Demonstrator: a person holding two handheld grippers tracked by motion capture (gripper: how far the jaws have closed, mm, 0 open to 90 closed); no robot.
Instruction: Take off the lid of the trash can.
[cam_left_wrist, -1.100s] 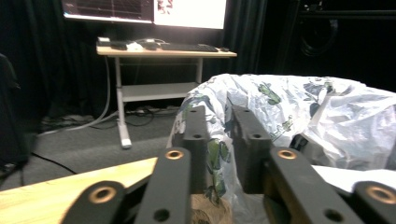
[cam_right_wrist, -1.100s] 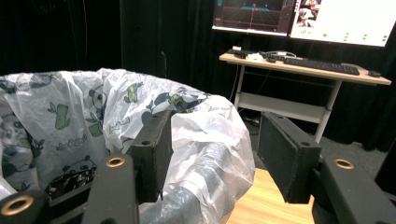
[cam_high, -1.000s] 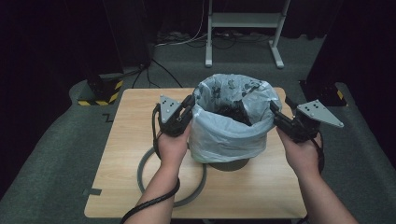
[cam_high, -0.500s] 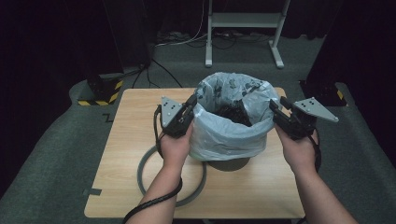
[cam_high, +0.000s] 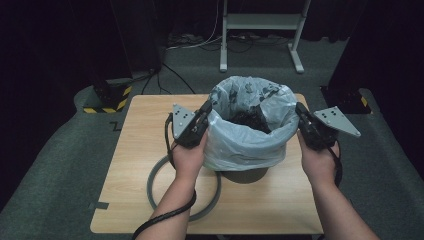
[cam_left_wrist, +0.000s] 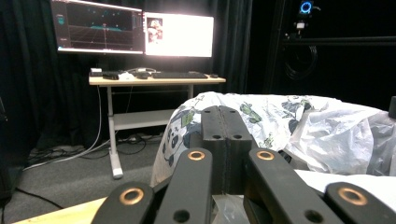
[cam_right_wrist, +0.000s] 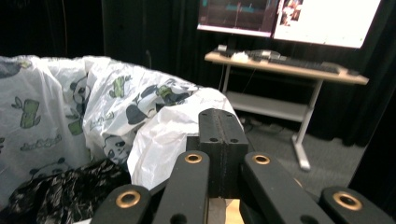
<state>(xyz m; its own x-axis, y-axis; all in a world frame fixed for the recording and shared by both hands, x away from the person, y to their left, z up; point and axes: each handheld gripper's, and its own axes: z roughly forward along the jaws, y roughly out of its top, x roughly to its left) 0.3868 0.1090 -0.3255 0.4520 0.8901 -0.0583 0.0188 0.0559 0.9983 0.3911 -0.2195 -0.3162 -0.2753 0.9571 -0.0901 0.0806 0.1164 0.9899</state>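
Note:
A dark bin (cam_high: 245, 175) lined with a white panda-print bag (cam_high: 250, 135) stands mid-table. Dark crumpled material (cam_high: 250, 120) lies inside the bag. My left gripper (cam_high: 207, 107) sits at the left side of the bag's rim, my right gripper (cam_high: 299, 107) at the right side. In the left gripper view the jaws (cam_left_wrist: 226, 112) are pressed together, with the bag (cam_left_wrist: 327, 135) just beyond and thin plastic showing at their base. The right gripper view shows the same: shut jaws (cam_right_wrist: 218, 114), the bag (cam_right_wrist: 56, 107) at left, dark contents (cam_right_wrist: 60, 186) below.
A grey ring (cam_high: 155, 185) lies on the wooden table (cam_high: 145, 130) near my left forearm. Beyond the table's far edge are a white desk frame (cam_high: 260, 30), floor cables and a yellow-black striped block (cam_high: 107, 100). Lit monitors (cam_left_wrist: 177, 35) stand on the far desk.
Both grippers have stayed at the bag's rim. The right one has edged slightly inward; the bag's shape is nearly the same.

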